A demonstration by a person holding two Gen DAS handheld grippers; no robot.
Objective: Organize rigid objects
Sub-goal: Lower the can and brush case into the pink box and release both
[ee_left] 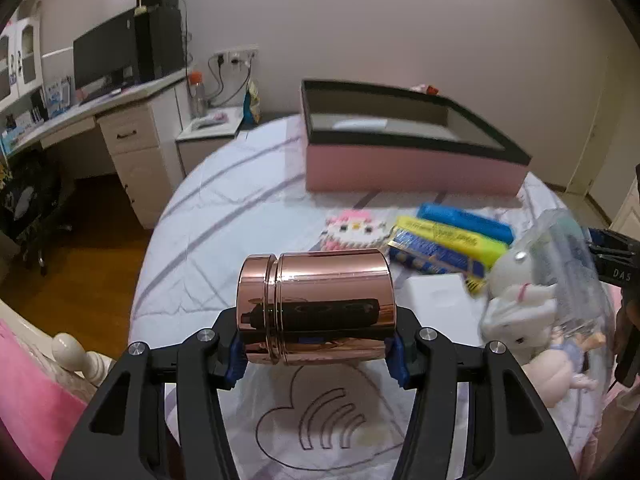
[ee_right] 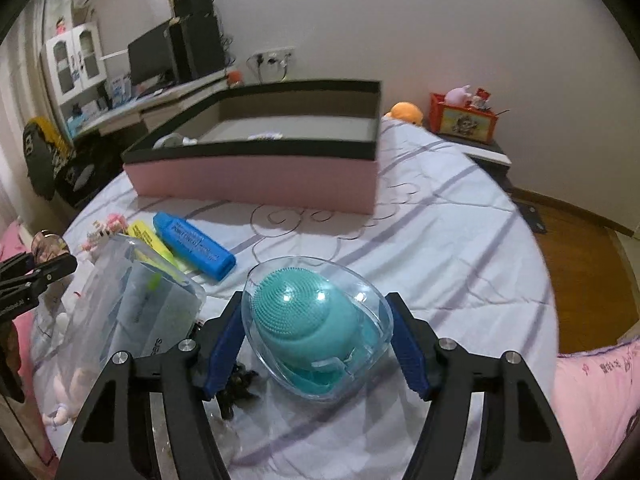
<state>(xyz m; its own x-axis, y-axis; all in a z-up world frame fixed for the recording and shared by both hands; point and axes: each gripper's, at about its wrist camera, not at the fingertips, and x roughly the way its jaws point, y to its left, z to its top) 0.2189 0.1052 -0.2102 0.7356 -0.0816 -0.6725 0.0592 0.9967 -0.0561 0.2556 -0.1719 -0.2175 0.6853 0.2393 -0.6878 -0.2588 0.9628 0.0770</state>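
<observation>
My left gripper [ee_left: 316, 350] is shut on a rose-gold metal canister [ee_left: 316, 304], held sideways above the bed with its lid to the left. My right gripper [ee_right: 318, 348] is shut on a clear egg-shaped case [ee_right: 320, 328] with a teal bristled brush inside. A pink open box with a black rim [ee_left: 412, 168] stands on the bed beyond both grippers; it also shows in the right wrist view [ee_right: 256, 184]. A few small things lie inside it.
On the bed lie a blue marker [ee_right: 194, 246], a yellow marker [ee_left: 448, 234], a pink bead figure [ee_left: 352, 228], a white box [ee_left: 440, 300], a clear plastic case [ee_right: 132, 300], a white plush [ee_left: 516, 304] and a doll [ee_left: 560, 364]. A desk [ee_left: 100, 120] stands left.
</observation>
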